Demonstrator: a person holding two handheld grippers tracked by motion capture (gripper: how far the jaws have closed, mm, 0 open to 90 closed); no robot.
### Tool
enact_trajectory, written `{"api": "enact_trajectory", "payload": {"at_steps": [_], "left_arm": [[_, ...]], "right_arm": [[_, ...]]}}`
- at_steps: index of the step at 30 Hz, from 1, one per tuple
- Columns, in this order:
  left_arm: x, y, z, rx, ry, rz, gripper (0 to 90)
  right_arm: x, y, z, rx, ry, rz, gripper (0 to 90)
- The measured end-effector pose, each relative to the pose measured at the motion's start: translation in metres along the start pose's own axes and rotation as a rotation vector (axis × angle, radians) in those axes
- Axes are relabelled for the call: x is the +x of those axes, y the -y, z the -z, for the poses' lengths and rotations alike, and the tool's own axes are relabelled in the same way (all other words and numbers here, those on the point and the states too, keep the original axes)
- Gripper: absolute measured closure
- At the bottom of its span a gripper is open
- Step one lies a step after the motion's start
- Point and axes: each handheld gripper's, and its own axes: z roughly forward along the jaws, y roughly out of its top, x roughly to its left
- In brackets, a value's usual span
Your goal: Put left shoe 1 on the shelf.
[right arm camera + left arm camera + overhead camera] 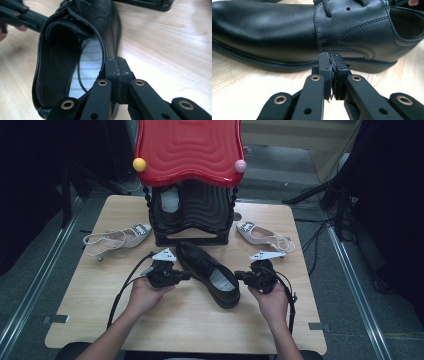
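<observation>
Both jaw pairs pressed together, the left hand-held gripper and right hand-held gripper flank the black shoe; push evenly from both sides.

My right gripper rises from the bottom edge with its two black jaws pressed flat together, nothing between them. Their tips sit against the rim of the black leather lace-up shoe, right at its opening by the heel end. Looking down into the shoe I see a pale grey striped insole and dark lining. The shoe lies on the light wooden table, its toe pointing away from me. At the upper left my other gripper reaches in beside the shoe's far side, a fingertip behind it
</observation>
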Motion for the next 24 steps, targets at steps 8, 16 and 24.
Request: {"api": "enact_trajectory", "payload": {"at_steps": [8, 16, 24], "left_arm": [[0.0, -0.002, -0.003, 0.01, 0.023, -0.001, 88.2], [0.002, -0.004, -0.005, 0.012, 0.027, 0.001, 88.3], [0.003, -0.007, -0.008, 0.014, 0.028, 0.001, 88.4]], "right_arm": [[0.016, 0.007, 0.001, 0.004, -0.033, 0.007, 90.0], [0.023, 0.01, 0.001, 0.001, -0.042, 0.001, 90.0], [0.031, 0.012, 0.001, 0.011, -0.046, 0.014, 90.0]]}}
